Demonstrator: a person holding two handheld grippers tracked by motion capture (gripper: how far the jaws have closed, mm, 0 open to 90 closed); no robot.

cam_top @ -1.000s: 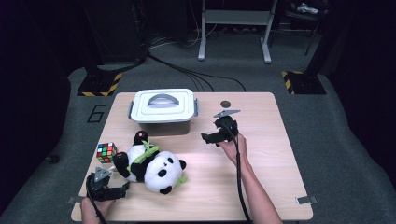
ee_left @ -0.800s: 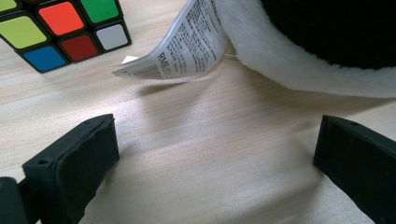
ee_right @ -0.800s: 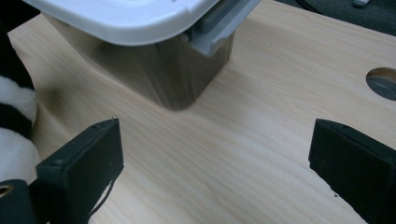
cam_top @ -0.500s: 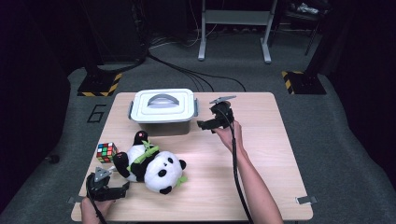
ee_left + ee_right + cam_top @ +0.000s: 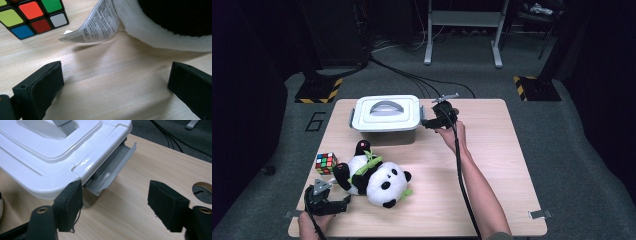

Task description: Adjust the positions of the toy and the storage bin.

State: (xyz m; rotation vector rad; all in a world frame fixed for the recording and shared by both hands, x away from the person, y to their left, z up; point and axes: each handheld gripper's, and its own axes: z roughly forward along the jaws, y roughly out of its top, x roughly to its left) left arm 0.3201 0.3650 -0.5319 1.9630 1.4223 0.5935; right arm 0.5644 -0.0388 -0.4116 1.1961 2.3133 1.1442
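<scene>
Dark carpet surrounds the pale wooden table (image 5: 492,165) in the high view, where the right gripper (image 5: 430,123) has been carried from mid-table to the right end of the white lidded plastic box (image 5: 384,119) at upper centre, while the left gripper (image 5: 343,204) is kept at lower left beside the plush panda (image 5: 372,176) and the colourful puzzle cube (image 5: 325,163). Wide-apart, empty jaws are seen in the left gripper view. In the right gripper view the jaws have just been closing, nothing gripped, with the box's grey side latch (image 5: 113,172) at centre frame just beyond the left jaw tip; unlatching is judged to be the next step.

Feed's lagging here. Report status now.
Right gripper jaws closing, nothing between them, beside the box latch. Left gripper open by panda. Nothing in the way.
</scene>
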